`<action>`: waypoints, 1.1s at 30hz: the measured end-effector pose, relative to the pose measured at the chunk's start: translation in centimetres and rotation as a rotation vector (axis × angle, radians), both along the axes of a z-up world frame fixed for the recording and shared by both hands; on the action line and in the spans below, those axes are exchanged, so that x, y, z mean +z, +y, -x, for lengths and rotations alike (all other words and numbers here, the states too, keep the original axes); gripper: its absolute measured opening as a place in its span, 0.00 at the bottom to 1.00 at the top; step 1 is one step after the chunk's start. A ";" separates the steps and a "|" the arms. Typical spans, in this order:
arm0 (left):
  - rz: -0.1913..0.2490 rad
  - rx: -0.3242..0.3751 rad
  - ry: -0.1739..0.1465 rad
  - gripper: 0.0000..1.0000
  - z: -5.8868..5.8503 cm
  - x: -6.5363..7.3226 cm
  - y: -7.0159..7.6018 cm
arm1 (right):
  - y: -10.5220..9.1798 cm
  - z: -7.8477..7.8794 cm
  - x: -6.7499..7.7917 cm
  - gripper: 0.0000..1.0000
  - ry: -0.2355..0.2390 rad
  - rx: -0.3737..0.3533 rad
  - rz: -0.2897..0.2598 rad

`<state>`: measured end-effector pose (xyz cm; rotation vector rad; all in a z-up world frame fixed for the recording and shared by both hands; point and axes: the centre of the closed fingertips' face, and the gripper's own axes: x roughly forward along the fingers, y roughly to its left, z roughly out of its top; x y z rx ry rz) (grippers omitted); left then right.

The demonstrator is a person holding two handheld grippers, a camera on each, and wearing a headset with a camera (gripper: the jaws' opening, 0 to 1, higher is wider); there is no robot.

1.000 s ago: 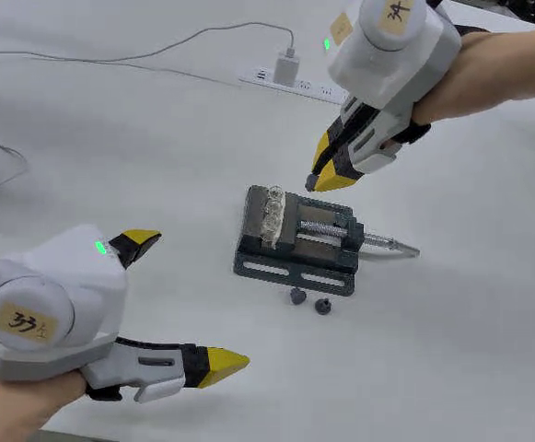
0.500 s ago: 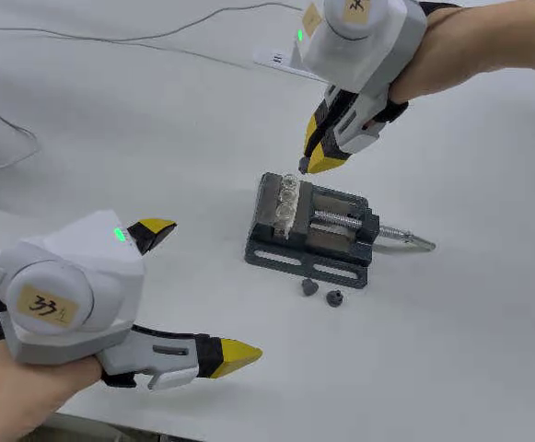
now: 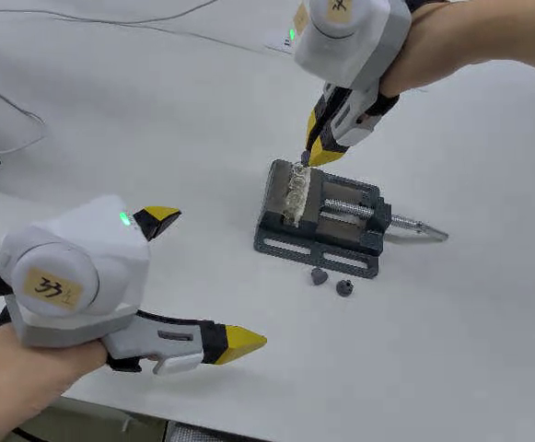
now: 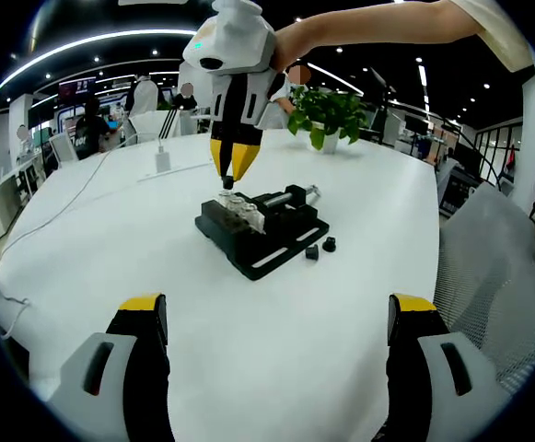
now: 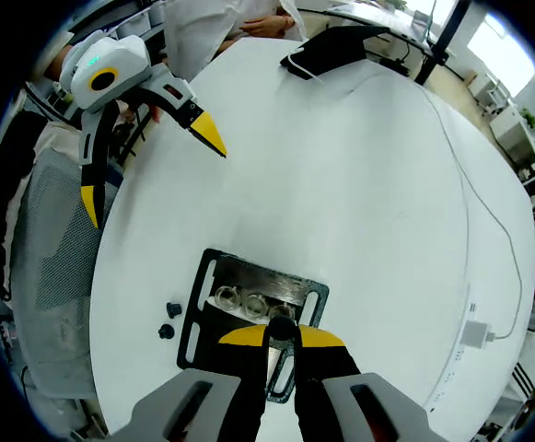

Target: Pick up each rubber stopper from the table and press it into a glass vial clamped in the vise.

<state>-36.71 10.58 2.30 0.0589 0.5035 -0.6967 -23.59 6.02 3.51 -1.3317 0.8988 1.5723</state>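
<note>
A dark vise (image 3: 333, 241) (image 4: 269, 236) (image 5: 196, 318) stands mid-table with clear glass vials (image 3: 296, 190) (image 5: 239, 300) clamped in a row. My right gripper (image 3: 308, 158) (image 5: 283, 337) hangs tip-down just over the row's far end, shut on a small dark rubber stopper (image 3: 305, 159) (image 4: 227, 183) (image 5: 282, 327). Two more stoppers (image 3: 319, 275) (image 3: 344, 287) (image 4: 312, 252) (image 5: 173, 309) lie on the table beside the vise's base. My left gripper (image 3: 207, 281) (image 4: 276, 313) is held open near the front left, well short of the vise, with nothing between its jaws.
A white power strip (image 5: 474, 336) with a charger and cables (image 3: 110, 20) lies at the table's far side. A black object (image 5: 341, 46) rests near another edge. A mesh chair (image 4: 497, 267) stands beside the table. Bare white tabletop (image 3: 157, 120) surrounds the vise.
My right gripper has come down and in over the vise with the stopper, from beside the jaws to just above the vials. The left gripper stays about where it was.
</note>
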 end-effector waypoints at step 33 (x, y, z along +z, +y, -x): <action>0.007 0.006 0.016 0.99 0.1 -0.4 -0.1 | 0.7 -0.2 -0.8 0.05 -0.008 -0.001 0.030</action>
